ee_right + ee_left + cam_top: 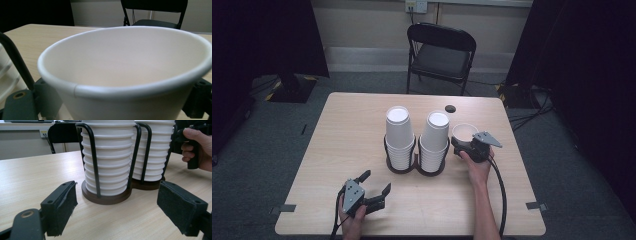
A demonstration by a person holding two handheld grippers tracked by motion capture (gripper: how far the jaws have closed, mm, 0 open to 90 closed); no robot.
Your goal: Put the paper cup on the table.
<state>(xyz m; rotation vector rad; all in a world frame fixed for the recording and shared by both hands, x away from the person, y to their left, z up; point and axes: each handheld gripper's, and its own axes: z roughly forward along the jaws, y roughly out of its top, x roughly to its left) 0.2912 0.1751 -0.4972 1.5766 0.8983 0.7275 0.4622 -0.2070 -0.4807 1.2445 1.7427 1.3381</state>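
Beside cup stacks [418, 140], gripped cup [464, 131]

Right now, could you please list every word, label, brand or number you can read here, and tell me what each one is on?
None can be read. The white paper cups, the single cup clamped in the right gripper, the black holder, the table and the chair are all plain. The wall socket is too small to tell.

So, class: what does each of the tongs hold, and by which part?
Right tongs clasp a white paper cup by its side wall, below the rim. Left tongs are open, holding nothing.
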